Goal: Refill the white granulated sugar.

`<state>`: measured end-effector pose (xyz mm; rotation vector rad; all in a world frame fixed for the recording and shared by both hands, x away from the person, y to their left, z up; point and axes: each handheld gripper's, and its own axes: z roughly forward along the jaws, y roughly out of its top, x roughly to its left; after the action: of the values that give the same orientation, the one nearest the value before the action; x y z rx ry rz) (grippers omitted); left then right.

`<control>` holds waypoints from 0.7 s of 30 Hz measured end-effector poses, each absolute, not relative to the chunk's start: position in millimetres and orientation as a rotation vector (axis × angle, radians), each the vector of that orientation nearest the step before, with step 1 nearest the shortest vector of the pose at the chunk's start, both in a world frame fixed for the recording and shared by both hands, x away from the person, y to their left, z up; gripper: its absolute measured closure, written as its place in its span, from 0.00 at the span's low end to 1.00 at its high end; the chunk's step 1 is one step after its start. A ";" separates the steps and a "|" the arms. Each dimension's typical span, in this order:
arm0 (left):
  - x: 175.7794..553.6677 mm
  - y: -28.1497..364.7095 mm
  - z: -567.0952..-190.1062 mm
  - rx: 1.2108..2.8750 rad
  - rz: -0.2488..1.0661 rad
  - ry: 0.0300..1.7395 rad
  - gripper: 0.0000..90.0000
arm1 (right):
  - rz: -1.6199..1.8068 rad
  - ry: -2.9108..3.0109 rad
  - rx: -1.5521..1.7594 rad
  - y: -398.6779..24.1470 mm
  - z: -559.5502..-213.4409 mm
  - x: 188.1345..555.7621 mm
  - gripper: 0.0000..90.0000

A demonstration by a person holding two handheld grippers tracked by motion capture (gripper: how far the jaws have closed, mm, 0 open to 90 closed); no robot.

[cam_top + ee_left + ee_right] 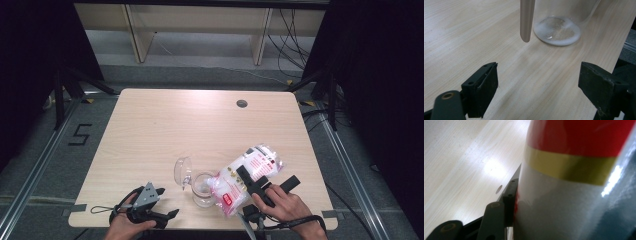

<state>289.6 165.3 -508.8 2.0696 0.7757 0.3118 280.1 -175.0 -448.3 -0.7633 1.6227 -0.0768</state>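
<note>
Jaws of the right gripper [251, 184] are clamped on a plastic bag [246, 176] of white grains, tilted with its low end over a glass jar [203, 189] near the bench [165, 125] front edge. The left gripper [150, 210] rests beside it, jaws wide apart and holding nothing.

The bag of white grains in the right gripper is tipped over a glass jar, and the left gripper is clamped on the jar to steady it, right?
Not quite. The left gripper grips nothing: the left gripper view shows its jaws wide apart over bare table, short of the jar. The right gripper does hold the bag tipped over it.
</note>
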 end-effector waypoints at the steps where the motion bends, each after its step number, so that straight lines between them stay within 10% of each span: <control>1: 289.6 165.3 -508.8 2.070 0.312 0.776 0.18 | -0.077 1.623 -0.763 -175.0 -448.3 280.1 0.61; 21: 289.7 165.2 -509.1 2.076 0.307 0.777 0.18 | -0.083 1.616 -0.771 -173.3 -445.6 280.2 0.61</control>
<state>289.7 165.2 -509.1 2.0762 0.7768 0.3067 280.2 -173.3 -445.6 -0.7711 1.6164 -0.0829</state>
